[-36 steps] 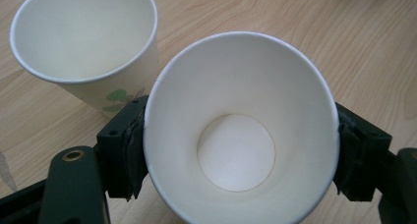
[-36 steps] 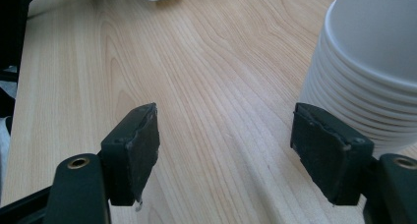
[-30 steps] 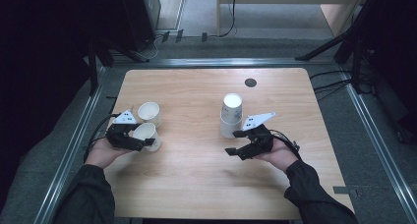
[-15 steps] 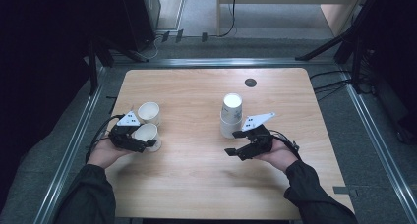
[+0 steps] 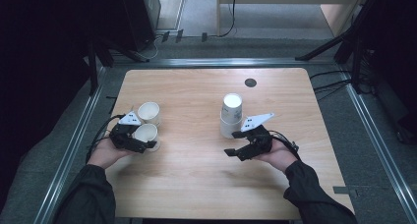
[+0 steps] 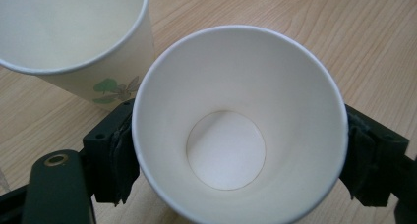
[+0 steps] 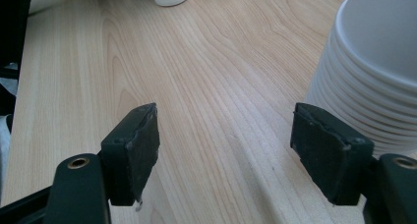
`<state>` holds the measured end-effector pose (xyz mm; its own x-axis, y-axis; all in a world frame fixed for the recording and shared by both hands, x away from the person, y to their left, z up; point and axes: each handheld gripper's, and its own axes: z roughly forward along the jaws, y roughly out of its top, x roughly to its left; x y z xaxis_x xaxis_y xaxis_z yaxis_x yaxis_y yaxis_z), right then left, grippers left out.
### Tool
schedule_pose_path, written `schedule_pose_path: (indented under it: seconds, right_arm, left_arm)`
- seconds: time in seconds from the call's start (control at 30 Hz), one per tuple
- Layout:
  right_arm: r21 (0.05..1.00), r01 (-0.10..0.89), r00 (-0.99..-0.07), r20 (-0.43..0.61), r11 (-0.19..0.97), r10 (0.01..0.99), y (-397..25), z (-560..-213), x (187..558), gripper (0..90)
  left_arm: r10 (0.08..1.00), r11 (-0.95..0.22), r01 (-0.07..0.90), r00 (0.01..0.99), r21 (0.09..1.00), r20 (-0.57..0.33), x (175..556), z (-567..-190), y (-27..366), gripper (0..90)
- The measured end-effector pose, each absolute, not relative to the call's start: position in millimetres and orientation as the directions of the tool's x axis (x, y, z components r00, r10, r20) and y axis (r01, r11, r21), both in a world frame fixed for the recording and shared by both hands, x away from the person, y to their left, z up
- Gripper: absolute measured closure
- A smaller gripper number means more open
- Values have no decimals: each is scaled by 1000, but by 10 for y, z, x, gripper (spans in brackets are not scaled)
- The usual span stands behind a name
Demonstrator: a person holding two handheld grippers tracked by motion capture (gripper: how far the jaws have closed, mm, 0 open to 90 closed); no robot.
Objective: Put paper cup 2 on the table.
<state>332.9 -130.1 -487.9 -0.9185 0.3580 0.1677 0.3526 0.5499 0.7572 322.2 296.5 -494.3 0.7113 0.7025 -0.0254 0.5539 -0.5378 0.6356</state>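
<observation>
Your left gripper point(image 5: 146, 144) clamps the paper cup point(image 6: 240, 126) and risks crushing it or bumping the second cup point(image 6: 74, 32) touching it, while your right gripper point(image 5: 236, 143) idles, jaws apart, beside the stack point(image 5: 231, 116).

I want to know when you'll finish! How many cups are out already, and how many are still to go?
One cup already stands upright on the table. The left claw is around a second cup, close beside the first. The right claw waits open and empty next to the upside-down stack, which has many cups left.
</observation>
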Motion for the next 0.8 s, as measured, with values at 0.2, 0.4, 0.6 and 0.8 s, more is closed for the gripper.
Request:
schedule_pose_path:
  seconds: [0.2, 0.4, 0.6, 0.8]
  right_arm:
    - [760, 350, -919, 165, 548, 358, -1307, -4878, 3335, 272]
    - [757, 350, -920, 167, 552, 354, -1296, -4880, 3328, 271]
    - [760, 348, -920, 165, 549, 355, -1299, -4875, 3328, 272]
    - [760, 348, -920, 165, 549, 354, -1304, -4870, 3328, 272]
  left_arm:
    - [706, -523, 564, 707, 639, -47, 3224, -4935, 2976, 153]
    - [703, -514, 567, 709, 643, -64, 3220, -4915, 2985, 130]
    - [709, -493, 572, 701, 656, -78, 3213, -4883, 3001, 124]
    - [718, -463, 578, 689, 672, -97, 3202, -4818, 3035, 124]
